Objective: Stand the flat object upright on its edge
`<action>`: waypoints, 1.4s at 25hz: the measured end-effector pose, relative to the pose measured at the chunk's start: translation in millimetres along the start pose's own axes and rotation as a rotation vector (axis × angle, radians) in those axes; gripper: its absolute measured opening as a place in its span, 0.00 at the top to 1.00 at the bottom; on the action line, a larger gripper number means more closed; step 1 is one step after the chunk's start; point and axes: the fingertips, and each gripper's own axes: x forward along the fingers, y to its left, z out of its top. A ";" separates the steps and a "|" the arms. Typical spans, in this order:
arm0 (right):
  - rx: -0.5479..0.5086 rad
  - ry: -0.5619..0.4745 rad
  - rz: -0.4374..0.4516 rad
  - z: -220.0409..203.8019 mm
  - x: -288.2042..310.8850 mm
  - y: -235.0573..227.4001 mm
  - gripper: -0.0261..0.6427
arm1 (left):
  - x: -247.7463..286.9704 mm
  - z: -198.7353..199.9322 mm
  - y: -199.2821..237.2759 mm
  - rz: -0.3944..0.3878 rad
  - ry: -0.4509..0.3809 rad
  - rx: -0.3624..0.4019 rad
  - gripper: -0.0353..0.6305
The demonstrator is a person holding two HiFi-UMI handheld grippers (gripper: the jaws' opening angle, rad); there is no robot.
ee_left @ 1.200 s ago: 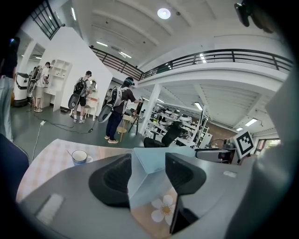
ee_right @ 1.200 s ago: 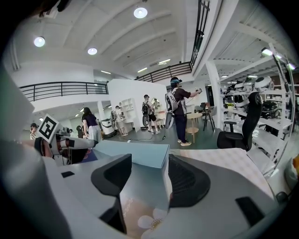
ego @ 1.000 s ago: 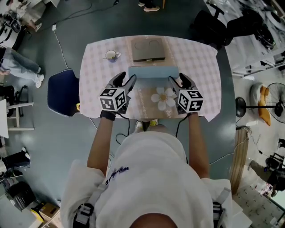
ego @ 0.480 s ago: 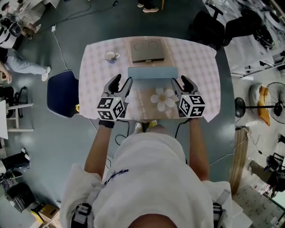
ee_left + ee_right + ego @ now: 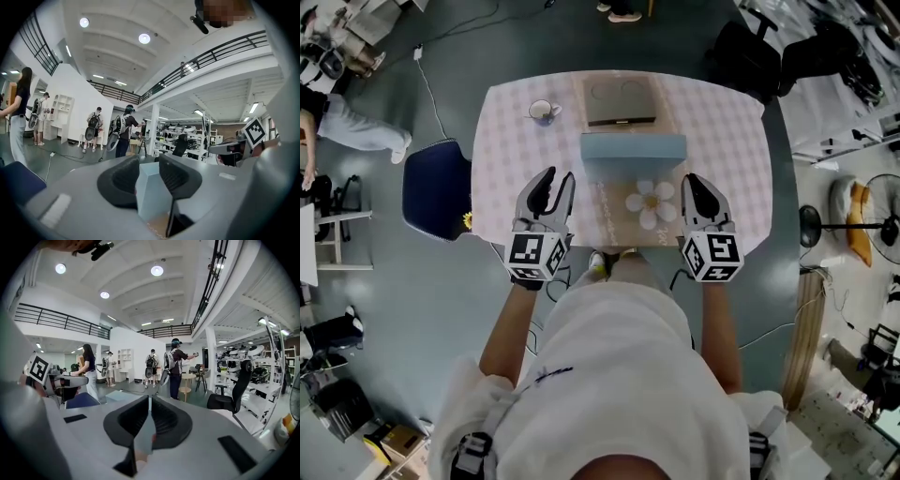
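Hovered clear of the on-edge light-blue box [image 5: 633,147], with left gripper [image 5: 556,178] closing on nothing, right gripper [image 5: 694,180] clenched empty. Needed gentle retreat, no bump to table [image 5: 722,122].

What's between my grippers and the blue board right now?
Nothing visible. Only bare tablecloth separates the blue board from the left gripper, jaws closing on nothing, and the shut right gripper. The flower piece lies aside, between them.
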 end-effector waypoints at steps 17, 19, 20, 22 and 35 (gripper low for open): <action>0.006 -0.097 -0.071 15.0 -47.4 17.7 0.96 | -35.2 7.2 -0.7 -0.013 -0.052 0.059 0.94; 0.005 -0.098 -0.070 16.8 -49.0 18.7 0.96 | -38.3 7.9 -2.4 -0.019 -0.055 0.050 0.94; 0.010 -0.099 -0.070 16.9 -50.7 19.1 0.96 | -40.0 7.4 -3.4 -0.024 -0.055 0.045 0.94; 0.015 -0.102 -0.073 16.9 -53.6 20.1 0.96 | -40.7 7.8 -4.2 -0.035 -0.051 0.051 0.94; -0.006 -0.089 -0.080 13.3 -59.4 21.1 0.96 | -41.1 11.8 -9.9 -0.050 -0.049 0.075 0.94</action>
